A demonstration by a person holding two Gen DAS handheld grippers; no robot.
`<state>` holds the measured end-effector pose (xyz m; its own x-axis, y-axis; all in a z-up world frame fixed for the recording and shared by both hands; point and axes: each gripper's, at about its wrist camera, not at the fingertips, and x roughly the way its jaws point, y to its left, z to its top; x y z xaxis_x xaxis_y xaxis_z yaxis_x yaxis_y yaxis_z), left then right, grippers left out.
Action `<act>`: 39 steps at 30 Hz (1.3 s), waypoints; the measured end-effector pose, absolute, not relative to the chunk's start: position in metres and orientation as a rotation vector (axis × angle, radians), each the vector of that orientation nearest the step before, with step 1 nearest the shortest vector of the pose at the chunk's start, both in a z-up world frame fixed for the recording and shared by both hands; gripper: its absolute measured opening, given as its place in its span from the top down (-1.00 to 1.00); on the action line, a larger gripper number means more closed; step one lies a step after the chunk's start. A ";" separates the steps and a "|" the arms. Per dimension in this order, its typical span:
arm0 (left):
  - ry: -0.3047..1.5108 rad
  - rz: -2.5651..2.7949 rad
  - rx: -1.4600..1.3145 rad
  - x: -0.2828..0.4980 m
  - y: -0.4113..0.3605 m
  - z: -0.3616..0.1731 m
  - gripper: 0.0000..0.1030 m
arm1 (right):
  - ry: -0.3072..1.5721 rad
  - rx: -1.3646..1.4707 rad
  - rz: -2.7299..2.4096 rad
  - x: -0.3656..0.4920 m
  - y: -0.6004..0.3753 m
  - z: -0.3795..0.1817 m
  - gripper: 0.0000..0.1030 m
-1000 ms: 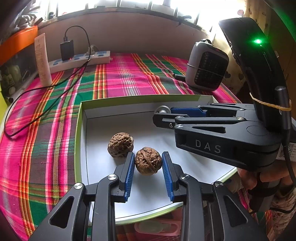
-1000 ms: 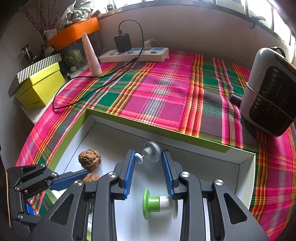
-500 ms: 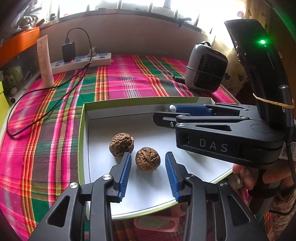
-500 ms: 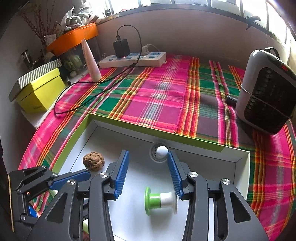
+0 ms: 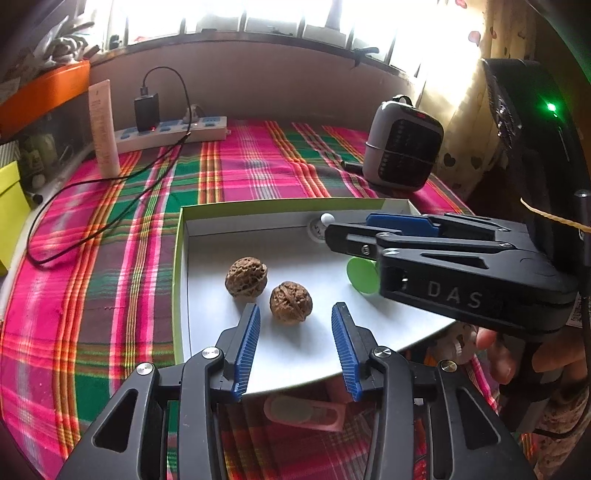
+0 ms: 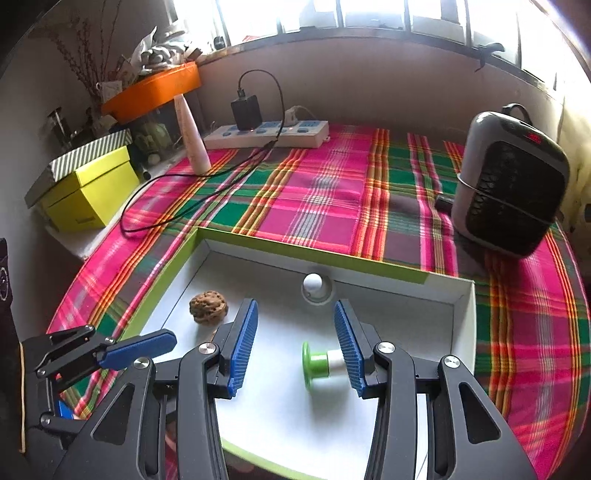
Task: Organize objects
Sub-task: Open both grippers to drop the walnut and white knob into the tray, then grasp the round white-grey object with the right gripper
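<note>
Left gripper (image 5: pixel 295 328) gaping, brown wrinkled walnut (image 5: pixel 291 302) just ahead; right gripper (image 6: pixel 295 325) gaping, green-and-white plastic spool (image 6: pixel 322 363) between.

1. You get strong daylight from the windows (image 5: pixel 280 18) along the top of both frames; the panes are blown out to white.
2. In the left wrist view, glare washes out the curtain (image 5: pixel 458 92) at upper right.
3. The white tray floor (image 6: pixel 280 398) is evenly lit, and the walnuts (image 5: pixel 291 302) cast soft shadows towards the lower edge of the frame.
4. Fisheye bending curves the plaid tablecloth (image 6: pixel 332 199) towards the edges, and the corners fall to black.
5. Focus is sharp at the centre, softer at the rim.
</note>
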<state>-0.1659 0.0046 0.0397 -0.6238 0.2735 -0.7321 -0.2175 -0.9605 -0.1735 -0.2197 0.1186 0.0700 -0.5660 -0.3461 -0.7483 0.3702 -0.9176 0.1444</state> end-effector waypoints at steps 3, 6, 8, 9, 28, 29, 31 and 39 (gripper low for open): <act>-0.100 2.613 -1.185 -0.160 0.004 0.042 0.24 | 0.024 1.162 -2.487 -0.213 0.123 0.073 0.13; -0.113 2.617 -1.178 -0.155 0.002 0.043 0.24 | 0.010 1.155 -2.501 -0.204 0.127 0.075 0.13; -0.119 2.623 -1.169 -0.149 0.000 0.044 0.24 | 0.007 1.142 -2.514 -0.197 0.130 0.077 0.13; -0.118 2.627 -1.165 -0.147 0.000 0.045 0.24 | 0.008 1.136 -2.521 -0.194 0.131 0.078 0.13; -0.134 2.606 -1.129 -0.100 -0.012 0.041 0.20 | -0.017 1.125 -2.677 -0.121 0.167 0.070 0.13; -0.128 2.598 -1.128 -0.099 -0.011 0.041 0.20 | -0.022 1.127 -2.685 -0.117 0.170 0.069 0.13; -0.119 2.583 -1.120 -0.095 -0.008 0.040 0.20 | -0.030 1.142 -2.691 -0.111 0.175 0.066 0.13; -0.076 2.525 -1.106 -0.095 0.009 0.039 0.14 | -0.057 1.189 -2.729 -0.097 0.197 0.054 0.13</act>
